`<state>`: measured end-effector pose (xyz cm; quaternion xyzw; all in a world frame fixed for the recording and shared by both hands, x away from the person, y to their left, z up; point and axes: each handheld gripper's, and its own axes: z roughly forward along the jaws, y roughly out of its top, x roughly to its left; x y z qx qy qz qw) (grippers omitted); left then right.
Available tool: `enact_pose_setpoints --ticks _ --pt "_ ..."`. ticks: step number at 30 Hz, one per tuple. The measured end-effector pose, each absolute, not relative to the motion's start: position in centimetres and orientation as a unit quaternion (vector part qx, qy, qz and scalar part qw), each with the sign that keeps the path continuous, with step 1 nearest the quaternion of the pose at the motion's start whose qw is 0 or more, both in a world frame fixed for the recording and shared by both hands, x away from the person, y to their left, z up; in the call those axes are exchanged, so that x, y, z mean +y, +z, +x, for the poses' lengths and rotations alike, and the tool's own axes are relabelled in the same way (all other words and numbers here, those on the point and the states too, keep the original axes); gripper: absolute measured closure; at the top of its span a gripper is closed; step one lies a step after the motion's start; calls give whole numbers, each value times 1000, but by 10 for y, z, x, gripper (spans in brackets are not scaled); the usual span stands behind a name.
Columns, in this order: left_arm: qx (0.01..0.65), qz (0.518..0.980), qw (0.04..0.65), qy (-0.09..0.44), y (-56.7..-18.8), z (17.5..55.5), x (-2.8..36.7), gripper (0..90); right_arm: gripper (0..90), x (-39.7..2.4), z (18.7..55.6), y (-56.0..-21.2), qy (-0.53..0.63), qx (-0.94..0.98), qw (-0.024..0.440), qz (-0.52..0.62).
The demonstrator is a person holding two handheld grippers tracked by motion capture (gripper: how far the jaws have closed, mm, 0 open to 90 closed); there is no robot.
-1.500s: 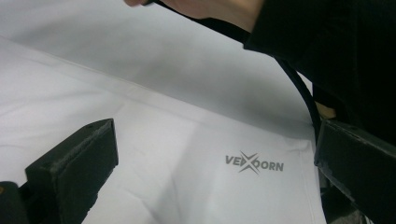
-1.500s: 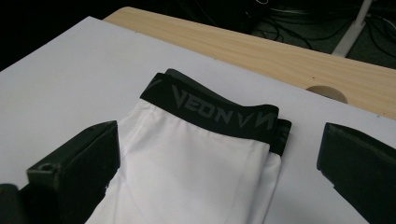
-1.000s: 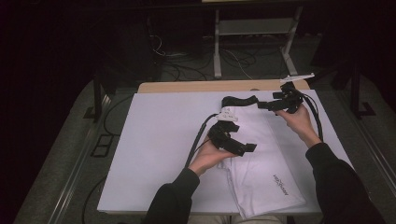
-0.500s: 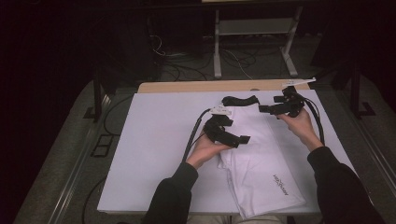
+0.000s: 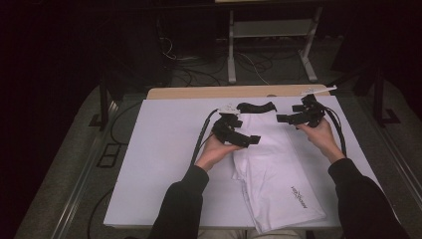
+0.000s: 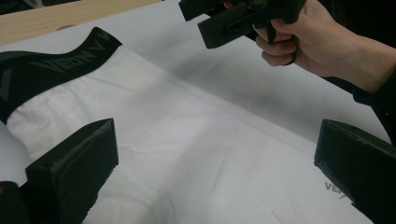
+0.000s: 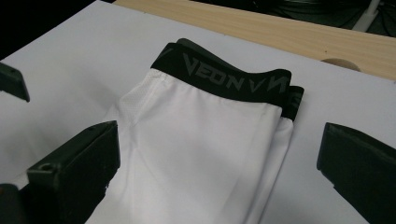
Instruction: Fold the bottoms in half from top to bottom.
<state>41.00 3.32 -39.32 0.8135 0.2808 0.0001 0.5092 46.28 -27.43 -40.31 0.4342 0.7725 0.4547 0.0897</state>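
Both grippers have lifted slightly, jaws released, off the white leggings (image 5: pixel 272 164): half-folded lengthwise; crosswise folds remain.

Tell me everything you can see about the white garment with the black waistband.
The white garment looks like smooth, stretchy sportswear with a mesh panel near the top. Its black waistband, lettered in grey, lies at the far end. It lies folded lengthwise, flat on the white table cover, a small logo near its near end. Both grippers hover open above it, neither touching.
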Motion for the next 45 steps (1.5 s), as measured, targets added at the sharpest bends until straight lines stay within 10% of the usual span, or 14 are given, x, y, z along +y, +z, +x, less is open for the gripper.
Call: enact_pose_setpoints --ticks 45 --pt "390 783 483 -39 -440 483 59 0 0 -282 491 -436 409 779 39 474"
